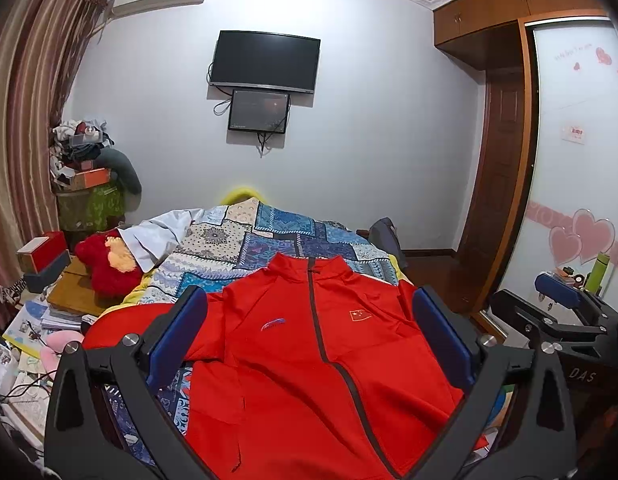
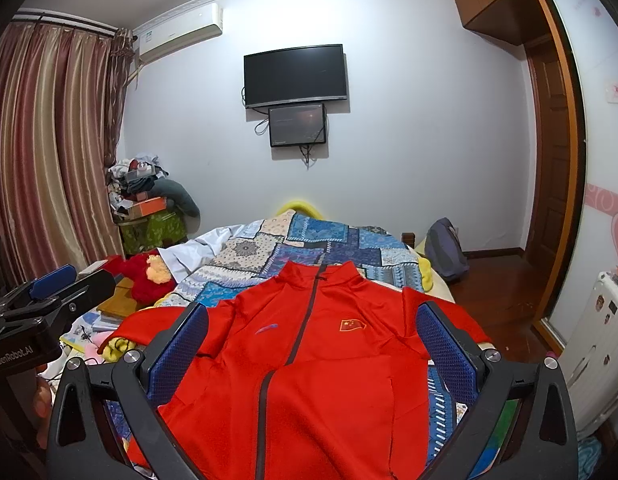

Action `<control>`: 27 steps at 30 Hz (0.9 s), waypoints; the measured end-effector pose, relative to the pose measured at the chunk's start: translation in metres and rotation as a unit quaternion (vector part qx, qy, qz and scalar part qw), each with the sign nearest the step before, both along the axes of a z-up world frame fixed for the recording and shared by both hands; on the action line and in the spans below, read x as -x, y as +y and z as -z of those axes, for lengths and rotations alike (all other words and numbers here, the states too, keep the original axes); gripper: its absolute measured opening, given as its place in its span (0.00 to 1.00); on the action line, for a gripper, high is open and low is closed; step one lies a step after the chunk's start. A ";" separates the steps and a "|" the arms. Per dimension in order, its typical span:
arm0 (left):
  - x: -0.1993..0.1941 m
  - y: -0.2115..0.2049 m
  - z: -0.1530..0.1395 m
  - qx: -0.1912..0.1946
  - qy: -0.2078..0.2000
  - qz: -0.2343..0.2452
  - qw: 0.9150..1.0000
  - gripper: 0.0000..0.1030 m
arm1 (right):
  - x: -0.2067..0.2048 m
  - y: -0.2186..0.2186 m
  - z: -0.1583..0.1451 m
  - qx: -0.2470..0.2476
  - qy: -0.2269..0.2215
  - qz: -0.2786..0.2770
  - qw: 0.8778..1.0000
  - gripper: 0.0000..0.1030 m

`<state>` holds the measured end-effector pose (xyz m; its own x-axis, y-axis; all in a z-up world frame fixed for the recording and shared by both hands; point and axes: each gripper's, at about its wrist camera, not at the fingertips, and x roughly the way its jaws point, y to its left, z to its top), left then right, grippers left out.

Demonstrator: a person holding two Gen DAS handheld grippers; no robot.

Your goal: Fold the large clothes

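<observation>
A red zip-up jacket lies spread face up on the bed, collar toward the far wall, a dark zipper down its middle, sleeves out to both sides. The same jacket fills the lower centre of the right wrist view. My left gripper hovers above it, wide open, nothing between its blue pads. My right gripper is likewise open and empty over the jacket. The right gripper also shows at the right edge of the left wrist view, and the left gripper at the left edge of the right wrist view.
A blue patchwork quilt covers the bed. A red plush toy lies at its left, with books and clutter beside it. A backpack sits right of the bed. A white case stands at the right.
</observation>
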<state>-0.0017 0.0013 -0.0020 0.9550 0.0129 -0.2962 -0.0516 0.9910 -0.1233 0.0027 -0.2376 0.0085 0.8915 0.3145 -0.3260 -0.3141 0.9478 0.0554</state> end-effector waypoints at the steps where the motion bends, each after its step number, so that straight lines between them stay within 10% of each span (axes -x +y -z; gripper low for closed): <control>1: 0.000 0.000 0.000 0.000 0.000 0.000 1.000 1.00 | 0.000 0.000 0.000 0.000 0.000 0.000 1.000 1.00; 27: -0.003 0.002 0.000 0.004 0.003 0.000 1.000 1.00 | 0.000 0.001 0.000 0.001 0.002 0.000 1.000 1.00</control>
